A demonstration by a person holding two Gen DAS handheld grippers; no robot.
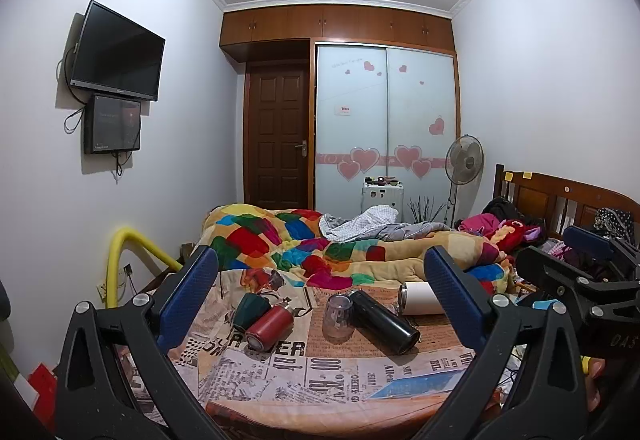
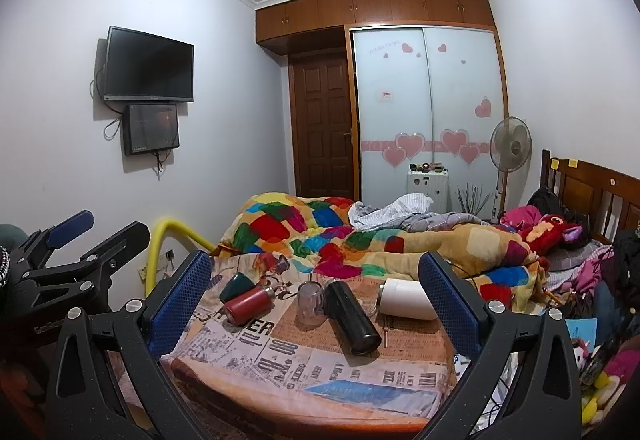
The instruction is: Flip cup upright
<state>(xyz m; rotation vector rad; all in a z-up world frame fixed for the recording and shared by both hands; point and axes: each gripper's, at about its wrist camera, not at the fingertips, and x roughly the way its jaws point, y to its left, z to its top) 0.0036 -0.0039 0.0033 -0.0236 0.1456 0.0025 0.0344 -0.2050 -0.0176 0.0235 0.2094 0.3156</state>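
On the newsprint-patterned cloth over the table in front of you, five vessels, catalogued from your left wrist view:

1. Clear cup, at 12 o'clock between your fingers, standing mouth-down on the cloth, touching or just beside item 2 — the views do not settle which.
2. Black flask, at 1 o'clock, lying on its side, its open end toward you.
3. White tumbler, at 2 o'clock, lying on its side, partly behind your right-hand finger pad.
4. Red bottle, at 11 o'clock, lying on its side, base toward you.
5. Dark green cup, at 10 o'clock, tipped over, touching the red bottle.

Your left gripper: fingers spread wide, holding nothing, short of the cloth's items.

Your right gripper: fingers likewise spread wide, nothing between the blue pads; in its own view the clear cup sits at 12 o'clock, the black flask at 1 o'clock.

Behind, at 12 o'clock: a patchwork blanket heaped on the bed. At 10 o'clock on the wall: a television.
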